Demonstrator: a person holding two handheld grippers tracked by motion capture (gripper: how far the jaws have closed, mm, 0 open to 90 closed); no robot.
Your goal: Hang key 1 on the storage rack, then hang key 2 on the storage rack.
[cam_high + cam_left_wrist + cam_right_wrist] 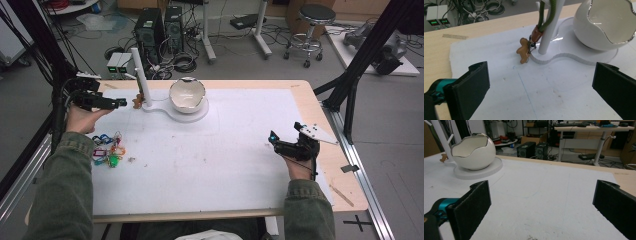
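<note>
Left gripper (121, 103) is standing open, empty, just short of the gingerbread keychain (523, 50) hanging on the white post (549, 27); right gripper (273, 140) is resting open.

Rectangular light-wood table (330, 165), its top largely covered by 1 white sheet mat (210, 160) that leaves wood bare along the far and right edges; on the mat's far part, 1 flat white keyhole-shaped stand base (172, 111) carrying an upright white post (140, 75) and a white cracked-egg-shaped bowl (187, 95); near the mat's left edge, 1 cluster of multicoloured keyrings (107, 150); faint pen outlines on the mat.
</note>
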